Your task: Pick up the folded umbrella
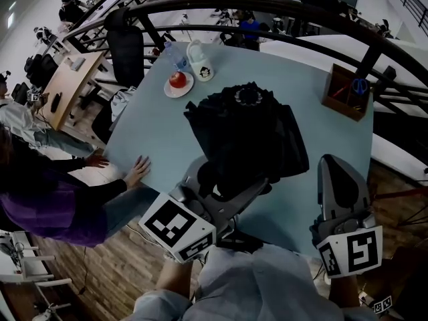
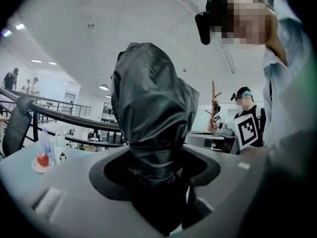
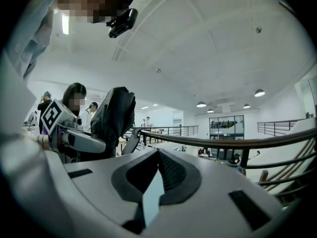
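The folded umbrella (image 1: 249, 136) stands on end, its long axis pointing up toward the head camera. Its lower, narrower end is clamped between the jaws of the left tool (image 1: 224, 182), which grips it from the near side. It appears to hang above the pale blue worktop (image 1: 154, 146) rather than rest on it. The right tool (image 1: 340, 179) sits well off to the right, jaws slightly apart with nothing between them, so any further lift likely falls to the left alone
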The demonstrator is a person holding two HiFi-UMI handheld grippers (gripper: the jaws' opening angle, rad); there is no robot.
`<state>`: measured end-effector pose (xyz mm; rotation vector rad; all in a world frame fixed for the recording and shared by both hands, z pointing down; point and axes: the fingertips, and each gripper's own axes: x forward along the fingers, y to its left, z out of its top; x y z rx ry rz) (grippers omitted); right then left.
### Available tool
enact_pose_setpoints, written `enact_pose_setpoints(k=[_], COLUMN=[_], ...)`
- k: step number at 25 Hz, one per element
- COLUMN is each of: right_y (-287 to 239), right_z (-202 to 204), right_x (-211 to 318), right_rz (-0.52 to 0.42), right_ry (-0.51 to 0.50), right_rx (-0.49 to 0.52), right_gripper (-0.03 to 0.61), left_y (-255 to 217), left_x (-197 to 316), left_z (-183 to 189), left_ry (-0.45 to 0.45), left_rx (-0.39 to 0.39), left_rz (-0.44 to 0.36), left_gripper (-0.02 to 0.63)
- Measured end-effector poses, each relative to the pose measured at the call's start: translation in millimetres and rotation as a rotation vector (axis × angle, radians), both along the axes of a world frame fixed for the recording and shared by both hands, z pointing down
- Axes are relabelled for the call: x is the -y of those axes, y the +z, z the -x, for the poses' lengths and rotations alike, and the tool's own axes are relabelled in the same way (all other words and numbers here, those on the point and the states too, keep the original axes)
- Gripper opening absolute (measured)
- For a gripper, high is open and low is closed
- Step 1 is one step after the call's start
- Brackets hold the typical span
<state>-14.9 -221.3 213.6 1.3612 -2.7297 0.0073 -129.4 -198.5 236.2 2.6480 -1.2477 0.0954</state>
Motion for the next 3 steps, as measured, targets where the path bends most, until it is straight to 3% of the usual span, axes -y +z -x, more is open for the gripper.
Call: enact_pose_setpoints(k=[3], right_y=[-1.1], right_z=[-0.8], right_x=[-0.1], right_rz=[-0.005], right_ry=[-0.003], right_rx=[-0.006], right_gripper=[0.0], left_y=[0.0], left_x=[0.7], left_z=[-0.9], left_ry=[0.003], left_rx=[0.0], left_rz=[0.0], left_gripper=[0.279])
